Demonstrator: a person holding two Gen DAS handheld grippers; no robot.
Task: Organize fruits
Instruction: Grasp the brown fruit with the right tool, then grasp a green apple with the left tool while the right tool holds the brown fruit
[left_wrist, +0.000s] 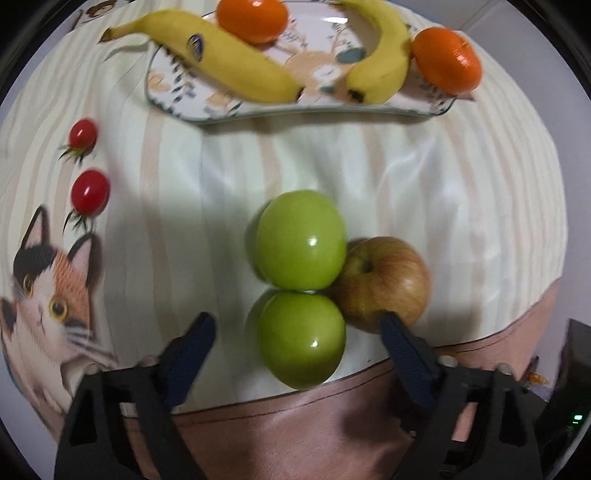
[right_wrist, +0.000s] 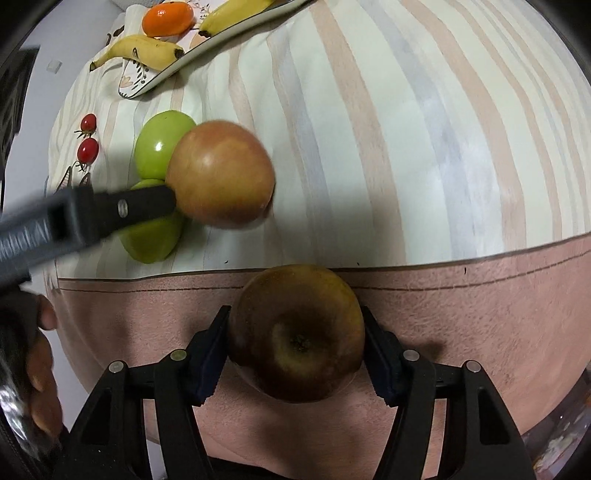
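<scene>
In the left wrist view two green apples and a red-yellow apple lie touching on the striped cloth. My left gripper is open, its fingers either side of the nearer green apple, the right fingertip against the red-yellow apple. A patterned plate at the back holds two bananas and two oranges. In the right wrist view my right gripper is shut on a dark red apple above the cloth's pink border. The left gripper's finger shows there beside the red-yellow apple.
Two cherry tomatoes lie at the left above a printed cat. The cloth's pink border marks the near table edge. A hand shows at the left of the right wrist view.
</scene>
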